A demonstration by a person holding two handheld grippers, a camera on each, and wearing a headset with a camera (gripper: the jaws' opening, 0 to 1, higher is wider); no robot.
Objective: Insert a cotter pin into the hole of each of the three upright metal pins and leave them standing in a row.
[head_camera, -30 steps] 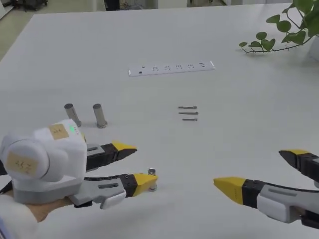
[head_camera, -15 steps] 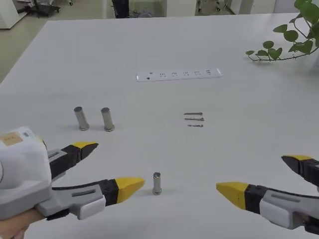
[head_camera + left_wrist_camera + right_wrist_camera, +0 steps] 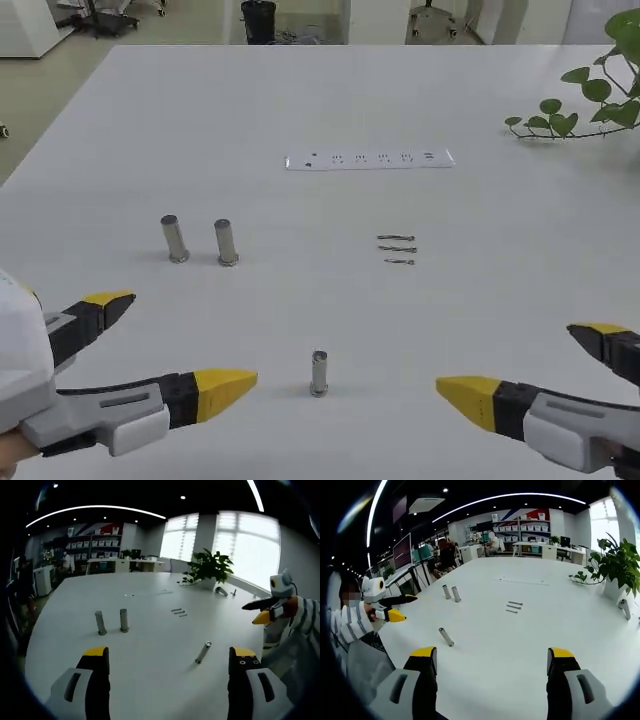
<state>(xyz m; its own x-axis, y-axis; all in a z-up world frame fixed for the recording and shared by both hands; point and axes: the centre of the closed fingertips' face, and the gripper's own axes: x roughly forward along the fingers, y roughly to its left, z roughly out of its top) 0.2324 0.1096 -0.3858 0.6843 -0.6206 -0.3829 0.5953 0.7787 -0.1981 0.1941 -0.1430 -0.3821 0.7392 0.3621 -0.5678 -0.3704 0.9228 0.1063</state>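
The left gripper (image 3: 186,338), at the lower left of the head view, has its jaws spread wide and carries nothing. The right gripper (image 3: 510,358), at the lower right, is equally wide and empty. Between them, at the lower centre, one metal pin (image 3: 319,372) stands upright alone, probably placed there so both grippers can reach it. The two other metal pins (image 3: 226,242) stand close together at the middle left. The three cotter pins (image 3: 397,249) lie parallel just right of centre, well apart from every pin. Higher up lies a power strip (image 3: 370,160), and a plant (image 3: 590,100) fills the upper right corner. I see no obstacle on the table (image 3: 300,100) between the grippers and the cotter pins.
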